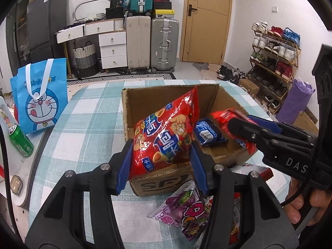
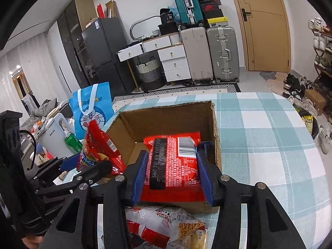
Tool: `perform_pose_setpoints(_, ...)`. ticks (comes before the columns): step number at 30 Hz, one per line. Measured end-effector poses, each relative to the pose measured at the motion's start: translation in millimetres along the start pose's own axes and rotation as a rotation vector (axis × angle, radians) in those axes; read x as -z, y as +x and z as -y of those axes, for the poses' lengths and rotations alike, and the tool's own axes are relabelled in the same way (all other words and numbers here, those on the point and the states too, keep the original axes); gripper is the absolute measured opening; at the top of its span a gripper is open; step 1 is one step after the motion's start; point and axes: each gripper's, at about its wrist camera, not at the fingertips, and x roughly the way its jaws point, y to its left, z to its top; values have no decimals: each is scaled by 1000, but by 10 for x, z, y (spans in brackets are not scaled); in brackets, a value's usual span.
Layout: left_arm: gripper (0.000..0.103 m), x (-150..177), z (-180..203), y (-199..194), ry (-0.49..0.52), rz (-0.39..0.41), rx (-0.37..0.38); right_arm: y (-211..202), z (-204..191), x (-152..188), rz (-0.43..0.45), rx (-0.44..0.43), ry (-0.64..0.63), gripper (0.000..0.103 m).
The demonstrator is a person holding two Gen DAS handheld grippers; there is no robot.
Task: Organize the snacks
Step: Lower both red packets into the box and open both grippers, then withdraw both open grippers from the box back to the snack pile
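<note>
My left gripper (image 1: 160, 153) is shut on a red chip bag (image 1: 164, 132) and holds it over the near left edge of an open cardboard box (image 1: 170, 97). My right gripper (image 2: 173, 161) is shut on a flat red snack packet (image 2: 174, 161) and holds it over the box (image 2: 166, 114). The right gripper with its packet (image 1: 232, 120) also shows in the left wrist view. The left gripper's chip bag (image 2: 99, 147) shows in the right wrist view. A blue snack pack (image 1: 207, 132) lies inside the box.
Loose snack bags lie on the checked tablecloth (image 1: 93, 120) in front of the box: a purple one (image 1: 182, 205) and a white-red one (image 2: 166, 224). A blue Doraemon bag (image 1: 41, 97), a green can (image 1: 20, 141) and a white kettle (image 2: 54, 132) stand at the left.
</note>
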Motion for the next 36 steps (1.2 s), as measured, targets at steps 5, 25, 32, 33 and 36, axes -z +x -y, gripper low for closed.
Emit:
perform_pose_setpoints(5,50,32,52,-26,20,7,-1,-95,-15,34,44,-35,-10,60)
perform_pose_setpoints(25,102,423,-310,-777,-73,46,75,-900,91,499,52,-67,-3,102)
perform_pose_setpoints(32,102,663,-253,-897,-49,21,75,-986,105,778,-4,-27,-17,102)
perform_pose_setpoints(33,102,694,-242,-901,-47,17,74,-991,113,803,-11,-23,-18,102)
perform_pose_setpoints(36,102,771,-203,-894,-37,8,76,-1002,121,909,-25,-8,-15,102)
